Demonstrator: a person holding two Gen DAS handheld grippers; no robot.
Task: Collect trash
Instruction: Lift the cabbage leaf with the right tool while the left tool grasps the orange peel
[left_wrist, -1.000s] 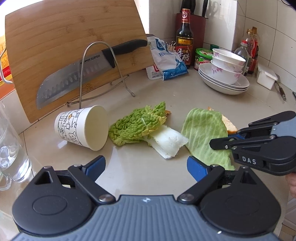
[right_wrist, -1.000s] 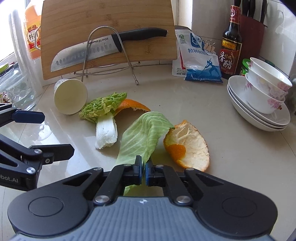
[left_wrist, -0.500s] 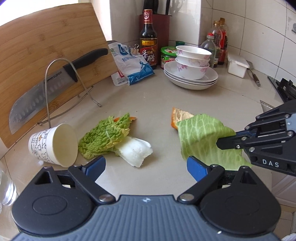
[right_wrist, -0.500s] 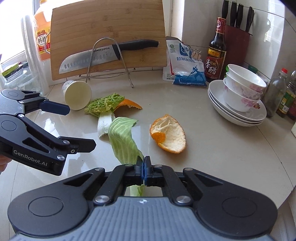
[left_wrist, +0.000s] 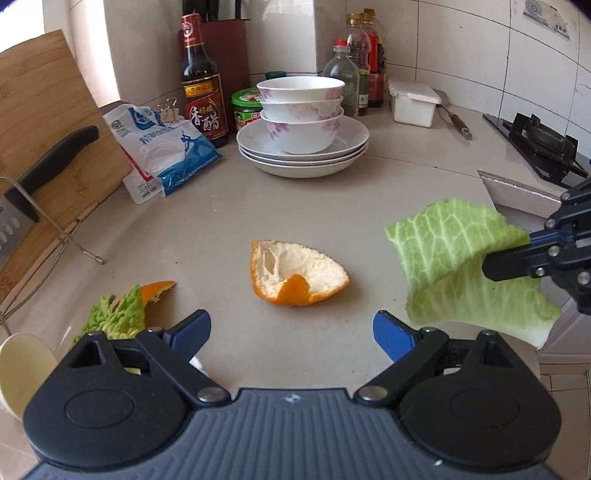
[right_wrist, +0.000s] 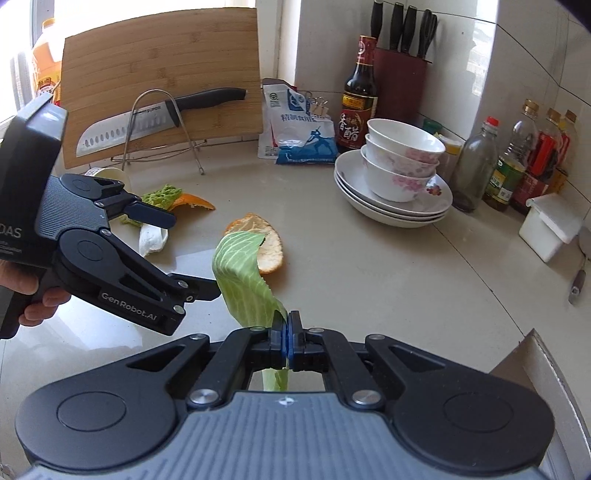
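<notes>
Above the counter, the right gripper is clamped on a cabbage leaf, which hangs lifted off the surface at that gripper's tips. The left gripper hovers with fingers spread wide, empty, an orange peel lying just ahead between them. A crinkled leaf and paper cup lie at its left.

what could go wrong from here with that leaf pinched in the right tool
The right tool grips the cabbage leaf only at one edge; the rest hangs free, so it might tear or slip out. The hanging end sits near the open left tool and could brush it. Orange peel, the crinkled leaf and paper cup remain on the counter.
</notes>
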